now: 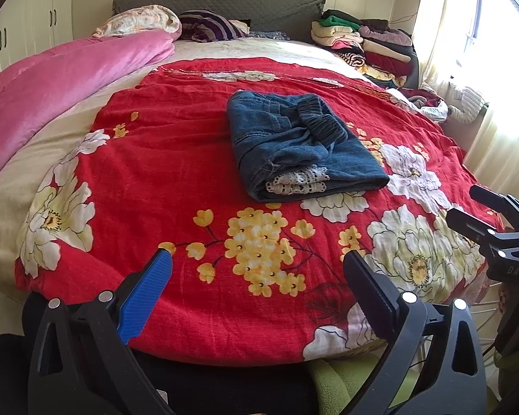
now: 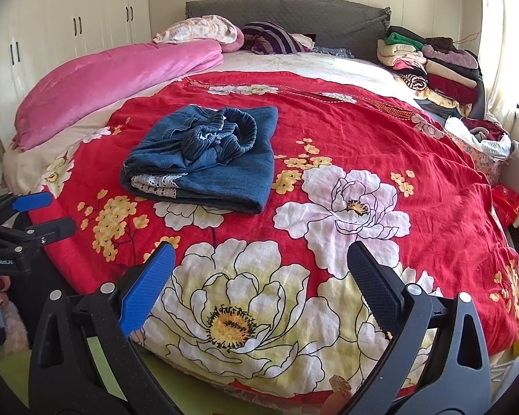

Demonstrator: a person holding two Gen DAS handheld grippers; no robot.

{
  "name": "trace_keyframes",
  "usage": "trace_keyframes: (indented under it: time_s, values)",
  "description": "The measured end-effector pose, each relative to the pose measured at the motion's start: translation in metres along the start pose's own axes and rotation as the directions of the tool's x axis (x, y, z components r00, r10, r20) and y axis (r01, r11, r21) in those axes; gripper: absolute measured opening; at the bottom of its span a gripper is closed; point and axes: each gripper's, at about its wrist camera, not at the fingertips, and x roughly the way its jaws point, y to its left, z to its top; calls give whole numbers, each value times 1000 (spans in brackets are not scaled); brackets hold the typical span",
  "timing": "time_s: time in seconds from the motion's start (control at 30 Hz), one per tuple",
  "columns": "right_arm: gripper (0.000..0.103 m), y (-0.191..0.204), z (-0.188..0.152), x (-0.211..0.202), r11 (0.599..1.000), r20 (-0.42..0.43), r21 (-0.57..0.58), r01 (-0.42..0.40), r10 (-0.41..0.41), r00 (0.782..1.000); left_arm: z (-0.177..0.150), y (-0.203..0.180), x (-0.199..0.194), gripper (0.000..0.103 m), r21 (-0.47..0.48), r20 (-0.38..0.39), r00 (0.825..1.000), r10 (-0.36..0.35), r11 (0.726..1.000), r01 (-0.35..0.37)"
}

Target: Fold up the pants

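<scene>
Near the foot edge of the bed, left wrist view: my left gripper [image 1: 256,263] hangs over the red floral bedspread [image 1: 176,180], fingers spread wide, one blue ribbed pad [image 1: 148,294] and one dark pad, nothing between them. Item: folded blue denim pants with elastic waistband and white lace hem trim [image 1: 301,145], lying mid-bedspread, well apart from my fingers, waistband bunched on top, lace showing at the near folded edge. My right gripper [image 1: 467,207] enters at the right edge, fingers parted, empty. Writing: "DAS" legible on its black body; nothing else readable.

Right wrist view: right gripper [image 2: 261,259] over the foot edge, fingers spread, holding nothing. Same denim pants [image 2: 204,159] sit toward the left side of the bedspread, a compact bundle. Left gripper [image 2: 34,214] at the left edge, fingers apart. Writing: "GenRobot.AI" on its body, small but readable.

Also listed: pink plush quilt [image 2: 114,79] along the left edge; stack of folded clothes [image 2: 432,65] at the far right corner by the headboard.

Judgement: folding looks essentially finished. To close it well, I would keep clear of the bundle; if tidying, press the loose waistband flat from above rather than pinch and lift, since a pull could open the layers.
</scene>
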Motion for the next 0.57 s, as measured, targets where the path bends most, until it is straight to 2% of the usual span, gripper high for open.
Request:
trace_keyframes:
  time_s: [0.07,0.13,0.2,0.3,0.37,0.43,0.57]
  values:
    - [94,-2,0,2,1000,-2,4,6,-6,1000,1,5,3,99,-15,-11,1000,17,1000,-17]
    - [94,-7,0,4,999,2,19,26,-26,1000,5,17,9,99,-45,-36,994,102,994,-104]
    - [94,-17,1,6,998,9,39,46,-46,999,11,33,13,99,-73,-31,988,152,985,-154]
    - [94,-44,5,15,992,9,92,84,-86,996,30,70,21,99,-129,-32,983,180,975,-182]
    - [94,-75,11,23,981,-8,136,136,-136,991,50,109,36,99,-176,-58,972,227,956,-234]
    - [94,-106,19,30,969,-9,163,188,-189,982,73,153,56,99,-207,-94,951,293,929,-307]
    - [94,-194,39,52,910,-41,236,341,-341,939,120,226,99,99,-239,-158,917,366,887,-395]
